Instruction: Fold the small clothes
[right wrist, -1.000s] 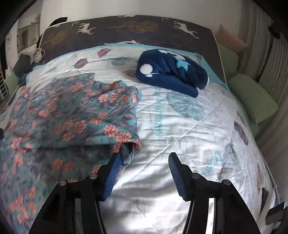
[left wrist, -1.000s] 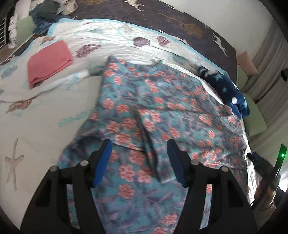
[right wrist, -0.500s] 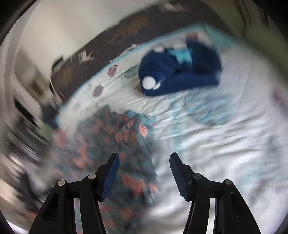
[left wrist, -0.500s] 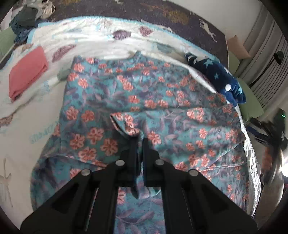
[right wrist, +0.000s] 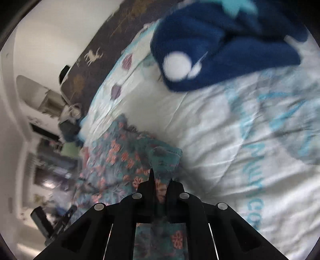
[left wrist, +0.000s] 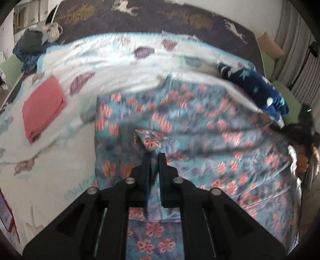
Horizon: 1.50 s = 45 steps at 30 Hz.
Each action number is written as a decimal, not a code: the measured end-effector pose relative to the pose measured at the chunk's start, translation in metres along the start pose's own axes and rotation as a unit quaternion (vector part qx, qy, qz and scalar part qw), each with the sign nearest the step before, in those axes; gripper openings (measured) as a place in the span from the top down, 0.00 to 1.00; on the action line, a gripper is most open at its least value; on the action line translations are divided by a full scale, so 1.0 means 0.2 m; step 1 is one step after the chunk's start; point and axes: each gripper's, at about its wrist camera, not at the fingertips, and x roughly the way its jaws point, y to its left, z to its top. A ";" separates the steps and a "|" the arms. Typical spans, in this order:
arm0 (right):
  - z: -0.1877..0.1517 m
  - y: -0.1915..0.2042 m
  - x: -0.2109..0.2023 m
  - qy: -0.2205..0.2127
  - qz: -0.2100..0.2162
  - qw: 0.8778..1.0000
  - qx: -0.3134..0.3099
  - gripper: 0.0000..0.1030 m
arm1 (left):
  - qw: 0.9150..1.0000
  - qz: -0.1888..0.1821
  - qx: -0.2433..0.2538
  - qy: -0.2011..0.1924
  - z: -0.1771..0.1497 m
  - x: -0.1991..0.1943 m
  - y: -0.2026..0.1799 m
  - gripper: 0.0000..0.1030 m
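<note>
A teal floral garment (left wrist: 200, 128) with pink flowers lies spread on the bed. My left gripper (left wrist: 154, 158) is shut on a raised fold of it near its middle front. In the right wrist view the same garment (right wrist: 120, 156) lies at lower left, and my right gripper (right wrist: 161, 180) is shut on its teal edge corner, lifted off the quilt. The right gripper shows blurred at the far right of the left wrist view (left wrist: 304, 128).
A white patterned quilt (left wrist: 50, 160) covers the bed. A folded pink cloth (left wrist: 43, 108) lies at left. A navy star-print fleece (left wrist: 258, 90) lies at back right, also in the right wrist view (right wrist: 220, 46). A dark headboard (left wrist: 160, 18) and green pillows (left wrist: 288, 100) border the bed.
My right gripper has swung left and shut on the garment's edge. My left gripper, open a second ago, stays shut on the fold and has lifted it a little.
</note>
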 end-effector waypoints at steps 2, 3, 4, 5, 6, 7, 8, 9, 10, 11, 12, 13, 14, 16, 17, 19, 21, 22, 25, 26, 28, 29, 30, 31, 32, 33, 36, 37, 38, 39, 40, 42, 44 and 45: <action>0.00 0.02 -0.11 -0.044 -0.015 0.999 -0.015 0.94 | 1.000 0.005 -0.008 0.004 -0.03 0.03 0.03 0.91; 0.00 0.00 -0.14 -0.056 -0.022 0.998 -0.012 0.94 | 1.000 0.010 -0.013 0.006 -0.04 0.04 0.05 0.88; 0.01 -0.02 -0.17 -0.071 -0.043 0.996 -0.012 0.94 | 1.000 0.014 -0.023 0.007 -0.04 0.05 0.07 0.86; 0.01 -0.03 -0.19 -0.081 -0.068 0.994 -0.014 0.94 | 0.999 0.017 -0.035 0.006 -0.04 0.05 0.10 0.86; 0.01 -0.04 -0.20 -0.093 -0.109 0.989 -0.019 0.94 | 0.999 0.017 -0.050 0.001 -0.03 0.04 0.13 0.85; 0.01 -0.05 -0.20 -0.096 -0.131 0.986 -0.030 0.93 | 0.998 0.019 -0.062 -0.005 -0.02 0.03 0.17 0.80; 0.01 -0.06 -0.20 -0.090 -0.120 0.988 -0.032 0.91 | 0.997 0.020 -0.072 -0.012 -0.01 0.02 0.20 0.75; 0.00 -0.08 -0.21 -0.075 -0.084 0.993 -0.024 0.90 | 0.997 0.023 -0.077 -0.016 0.00 0.02 0.22 0.63; 0.00 -0.11 -0.21 -0.055 -0.039 0.998 -0.011 0.89 | 0.996 0.029 -0.084 -0.022 0.02 0.01 0.25 0.53; 0.00 -0.15 -0.21 -0.045 -0.015 0.999 0.002 0.86 | 0.995 0.032 -0.093 -0.028 0.05 0.01 0.28 0.49; 0.00 -0.19 -0.22 -0.042 0.006 0.999 0.021 0.77 | 0.995 0.029 -0.097 -0.027 0.07 0.02 0.30 0.46; 0.01 -0.21 -0.22 -0.041 0.012 0.999 0.029 0.65 | 0.995 0.017 -0.100 -0.020 0.10 0.05 0.32 0.46; 0.01 -0.23 -0.21 -0.037 0.018 0.998 0.037 0.59 | 0.995 0.007 -0.100 -0.012 0.12 0.07 0.34 0.46; 0.01 -0.26 -0.17 -0.019 0.038 0.998 0.046 0.50 | 0.996 0.014 -0.091 0.002 0.17 0.14 0.34 0.46; 0.01 -0.26 -0.13 -0.009 0.050 0.998 0.048 0.50 | 0.996 0.022 -0.085 0.007 0.19 0.17 0.33 0.46; 0.02 -0.23 -0.11 -0.008 0.053 0.998 0.036 0.50 | 0.996 0.021 -0.083 0.015 0.21 0.24 0.33 0.73; 0.03 -0.15 -0.02 0.007 0.049 0.999 0.015 0.77 | 0.995 -0.020 -0.096 0.027 0.23 0.28 0.33 0.95; 0.03 -0.11 0.02 0.015 0.025 1.000 0.009 0.95 | 0.995 -0.010 -0.095 0.019 0.24 0.27 0.32 0.95; 0.00 0.08 0.02 -0.029 -0.070 0.996 -0.044 0.95 | 0.997 0.022 -0.073 -0.028 0.24 0.19 0.31 0.95; -0.01 0.12 -0.01 -0.049 -0.091 0.993 -0.060 0.95 | 0.997 0.029 -0.071 -0.024 0.24 0.21 0.34 0.95; 0.03 0.08 0.04 -0.032 -0.119 0.991 -0.050 0.95 | 0.995 0.031 -0.090 0.007 0.22 0.29 0.42 0.95; 0.03 0.03 0.08 -0.018 -0.118 0.992 -0.035 0.94 | 0.995 0.021 -0.099 0.007 0.20 0.30 0.44 0.95; 0.03 0.00 0.09 -0.015 -0.104 0.994 -0.027 0.94 | 0.995 0.014 -0.103 -0.003 0.20 0.27 0.45 0.94; 0.02 -0.01 0.06 -0.022 -0.092 0.995 -0.028 0.88 | 0.994 0.012 -0.106 -0.010 0.19 0.24 0.44 0.93; 0.01 0.00 0.02 -0.028 -0.084 0.996 -0.026 0.85 | 0.994 0.015 -0.109 -0.014 0.19 0.21 0.44 0.91; 0.00 -0.01 -0.03 -0.032 -0.088 0.995 -0.023 0.75 | 0.993 0.020 -0.114 -0.020 0.19 0.16 0.44 0.86; -0.08 0.02 -0.23 -0.064 -0.113 0.990 -0.049 0.60 | 0.993 0.005 -0.108 -0.056 0.17 -0.05 0.39 0.76; -0.11 0.03 -0.28 -0.064 -0.121 0.988 -0.065 0.60 | 0.993 -0.006 -0.101 -0.061 0.16 -0.09 0.37 0.72; -0.18 0.06 -0.34 -0.054 -0.131 0.986 -0.088 0.60 | 0.994 -0.029 -0.089 -0.060 0.13 -0.13 0.33 0.68; -0.22 0.07 -0.36 -0.048 -0.136 0.984 -0.100 0.60 | 0.994 -0.055 -0.074 -0.051 0.10 -0.16 0.28 0.59; -0.27 0.07 -0.39 -0.042 -0.139 0.983 -0.112 0.60 | 0.995 -0.072 -0.061 -0.041 0.08 -0.17 0.24 0.50; -0.40 0.11 -0.41 -0.026 -0.154 0.978 -0.141 0.60 | 0.996 -0.078 -0.035 -0.011 0.02 -0.14 0.14 0.44; -0.47 0.14 -0.36 -0.016 -0.170 0.972 -0.159 0.59 | 0.997 -0.064 -0.017 0.025 -0.03 -0.03 0.06 0.44; -0.51 0.14 -0.34 -0.010 -0.181 0.968 -0.172 0.58 | 0.997 -0.064 -0.021 0.040 -0.05 0.02 0.05 0.48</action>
